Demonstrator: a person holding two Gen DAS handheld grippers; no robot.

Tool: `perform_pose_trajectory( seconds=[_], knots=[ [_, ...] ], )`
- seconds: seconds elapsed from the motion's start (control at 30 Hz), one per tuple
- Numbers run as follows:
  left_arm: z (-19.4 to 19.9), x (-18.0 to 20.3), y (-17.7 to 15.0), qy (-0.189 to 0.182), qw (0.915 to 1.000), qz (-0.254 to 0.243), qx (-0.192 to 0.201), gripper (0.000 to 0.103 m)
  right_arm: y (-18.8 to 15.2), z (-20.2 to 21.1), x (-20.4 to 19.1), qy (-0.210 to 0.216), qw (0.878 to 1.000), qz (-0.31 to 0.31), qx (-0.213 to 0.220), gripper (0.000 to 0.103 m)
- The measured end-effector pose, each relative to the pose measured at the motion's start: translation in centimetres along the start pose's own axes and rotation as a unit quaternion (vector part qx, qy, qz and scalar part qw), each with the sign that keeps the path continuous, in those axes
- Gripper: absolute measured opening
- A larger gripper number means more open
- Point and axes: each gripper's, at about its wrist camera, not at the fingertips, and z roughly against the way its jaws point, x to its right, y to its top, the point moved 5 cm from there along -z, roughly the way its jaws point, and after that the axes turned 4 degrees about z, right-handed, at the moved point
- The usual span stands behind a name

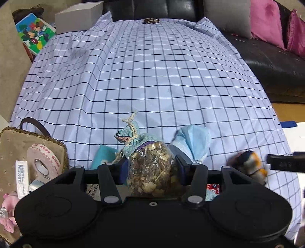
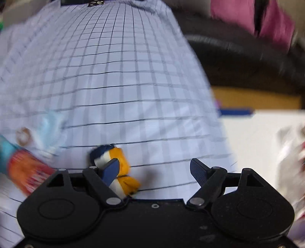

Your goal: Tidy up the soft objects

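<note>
A: left gripper (image 1: pixel 150 167) is clamped on the one potpourri sachet (image 1: pixel 149 171), right between its fingers

B: right gripper (image 2: pixel 154 167) hangs spread; one plush toy (image 2: pixel 116 167) beside its left finger

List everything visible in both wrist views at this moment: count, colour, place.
sachet: 1, clear bag of dried bits with light-blue knit top, between the left fingers
mask: 1, light blue, on the cloth right of the sachet
toy: 1, orange, white and navy, on the cloth by the right gripper's left finger
cloth: 1, white with dark grid
basket: 1, tan, near left
tape: 1 roll, white and red, in the basket
box: 1, white, far left
cushions: several, pink, on the sofa
sofa: 1, black
left gripper: shut on sachet
right gripper: open
</note>
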Motion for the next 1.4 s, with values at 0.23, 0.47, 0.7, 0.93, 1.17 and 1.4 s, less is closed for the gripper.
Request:
perform_pose_trajectory(
  seconds=[0.23, 0.47, 0.7, 0.93, 1.17, 1.4],
  knots=[
    [0.7, -0.3, -0.4, -0.012, 0.9998, -0.012, 0.006, 0.048, 0.3, -1.7, -2.7, 0.039, 0.998, -0.024, -0.037, 0.081],
    [1.2, -2.1, -0.4, -0.008, 0.9999, -0.001, 0.008, 0.048, -0.3, -4.7, -5.0, 0.007, 0.998, 0.015, -0.067, 0.08],
    [1.8, -4.2, -0.3, -0.001, 0.9998, 0.02, 0.008, 0.048, -0.4, -4.2, -6.1, 0.031, 0.996, 0.032, -0.076, 0.045],
    [3.0, -5.6, -0.2, 0.005, 0.9993, 0.034, 0.017, 0.048, 0.4, -1.3, -6.3, 0.025, 0.999, 0.023, -0.035, 0.042],
    [3.6, -7.7, 0.0, 0.031, 0.9981, 0.044, 0.029, 0.048, 2.1, 2.8, -6.7, 0.038, 0.999, -0.003, 0.027, 0.042],
    [4.2, -11.6, 0.5, 0.048, 0.9943, 0.088, 0.035, 0.048, 2.5, 6.1, -11.3, 0.107, 0.993, 0.017, 0.046, 0.042]
  ],
)
